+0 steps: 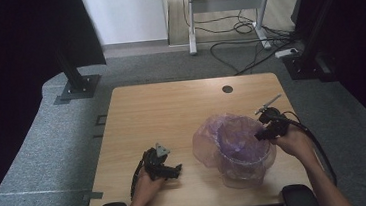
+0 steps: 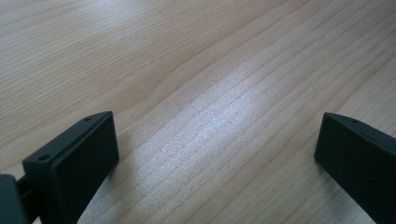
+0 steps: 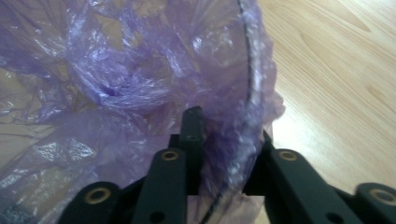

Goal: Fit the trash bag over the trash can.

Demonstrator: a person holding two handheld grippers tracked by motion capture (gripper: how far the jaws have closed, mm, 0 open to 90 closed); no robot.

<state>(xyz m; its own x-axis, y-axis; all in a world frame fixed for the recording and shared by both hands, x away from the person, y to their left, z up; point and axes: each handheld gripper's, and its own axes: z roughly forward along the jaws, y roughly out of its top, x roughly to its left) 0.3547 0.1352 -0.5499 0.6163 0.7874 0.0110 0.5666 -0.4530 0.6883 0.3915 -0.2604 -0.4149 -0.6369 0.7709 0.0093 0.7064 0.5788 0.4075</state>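
**Right gripper pinching the bag at the container rim**

Your right gripper (image 1: 261, 135) has its jaws closed on the thin purple plastic bag (image 3: 140, 79) draped over the clear round container (image 1: 244, 170), on the right of the light wooden table (image 1: 171, 109). Your left gripper (image 1: 175, 171) rests on bare wood, jaws spread wide, holding nothing.

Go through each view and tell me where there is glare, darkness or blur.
High view: dim overall, black at the left and right edges, with the table evenly lit. Left gripper view: a pale sheen of glare runs across the wood grain between the open jaws of the left gripper. Right gripper view: bright glints on the purple plastic bag; the right gripper looks soft, too near for focus.
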